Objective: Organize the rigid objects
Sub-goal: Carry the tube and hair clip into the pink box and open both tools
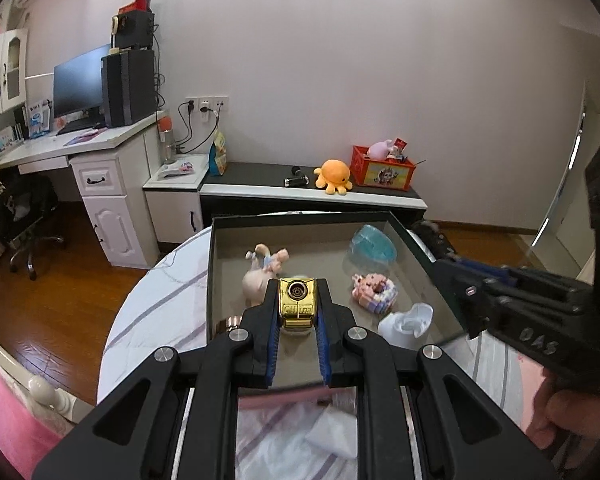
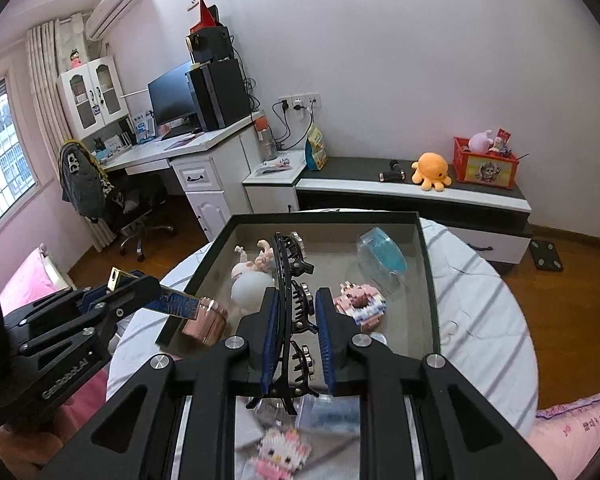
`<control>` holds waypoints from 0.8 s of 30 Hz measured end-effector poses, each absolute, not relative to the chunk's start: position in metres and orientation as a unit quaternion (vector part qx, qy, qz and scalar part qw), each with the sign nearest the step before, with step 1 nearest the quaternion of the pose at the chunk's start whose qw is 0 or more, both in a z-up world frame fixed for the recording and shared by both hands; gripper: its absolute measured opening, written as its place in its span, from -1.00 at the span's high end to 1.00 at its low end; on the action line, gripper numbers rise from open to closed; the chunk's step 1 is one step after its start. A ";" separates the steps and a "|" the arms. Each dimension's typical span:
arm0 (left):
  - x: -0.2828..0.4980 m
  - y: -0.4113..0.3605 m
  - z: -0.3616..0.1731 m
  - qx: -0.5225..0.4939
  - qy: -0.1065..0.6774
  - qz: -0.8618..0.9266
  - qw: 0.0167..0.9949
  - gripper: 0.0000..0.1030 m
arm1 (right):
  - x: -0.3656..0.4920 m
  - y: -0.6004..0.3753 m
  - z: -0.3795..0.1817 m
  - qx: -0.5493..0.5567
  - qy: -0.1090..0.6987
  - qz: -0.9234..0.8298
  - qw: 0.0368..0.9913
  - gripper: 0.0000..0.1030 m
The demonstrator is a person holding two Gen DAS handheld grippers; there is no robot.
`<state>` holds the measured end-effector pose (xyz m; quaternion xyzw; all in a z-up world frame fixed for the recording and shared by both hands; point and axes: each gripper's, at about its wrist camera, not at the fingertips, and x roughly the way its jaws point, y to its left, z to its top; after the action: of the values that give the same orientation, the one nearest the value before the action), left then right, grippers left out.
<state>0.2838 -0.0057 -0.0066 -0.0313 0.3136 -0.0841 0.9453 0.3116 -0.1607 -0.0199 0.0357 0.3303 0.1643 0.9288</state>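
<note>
My left gripper (image 1: pixel 297 312) is shut on a gold lighter (image 1: pixel 296 303) and holds it above the near edge of a dark open box (image 1: pixel 211 264). My right gripper (image 2: pixel 298 312) is shut on a black hair claw clip (image 2: pixel 290 292), held upright above the same box (image 2: pixel 428 264). In the box lie a pink figurine (image 1: pixel 260 270), a blue clear case (image 1: pixel 374 246), a pink block toy (image 1: pixel 374 292) and a white round object (image 1: pixel 408 320). The left gripper with the lighter also shows at the left of the right wrist view (image 2: pixel 140 284).
The box sits on a round table with a striped white cloth (image 2: pixel 480 312). A copper cylinder (image 2: pixel 204 322) stands at the box's near left corner. A Hello Kitty block toy (image 2: pixel 282 454) lies below my right gripper. A low cabinet with an orange plush (image 1: pixel 334 176) stands behind.
</note>
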 end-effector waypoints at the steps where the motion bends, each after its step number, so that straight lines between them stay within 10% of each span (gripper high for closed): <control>1: 0.289 -0.007 -0.009 -0.032 0.316 -0.085 0.944 0.70 | 0.318 -0.160 -0.023 0.037 0.335 0.164 0.927 0.64; 15: 0.341 -0.011 -0.075 -0.056 0.388 -0.084 0.916 0.65 | 0.368 -0.152 -0.090 0.051 0.424 0.167 0.889 0.62; 17: 0.338 -0.010 -0.073 -0.053 0.382 -0.080 0.919 0.34 | 0.369 -0.153 -0.093 0.056 0.427 0.167 0.887 0.55; 19: 0.332 -0.006 -0.068 -0.049 0.367 -0.067 0.927 -0.52 | 0.368 -0.154 -0.094 0.055 0.426 0.165 0.887 -0.12; 22: 0.321 0.003 -0.057 -0.053 0.339 -0.042 0.938 -0.99 | 0.363 -0.157 -0.090 0.060 0.417 0.161 0.893 -0.65; 24: 0.313 0.011 -0.051 -0.061 0.329 -0.033 0.942 -1.00 | 0.358 -0.159 -0.086 0.065 0.410 0.155 0.896 -0.65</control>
<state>0.3128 0.0107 -0.0514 -0.0610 0.3288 -0.0328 0.9419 0.3582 -0.1592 -0.0861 0.0648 0.4100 0.1553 0.8964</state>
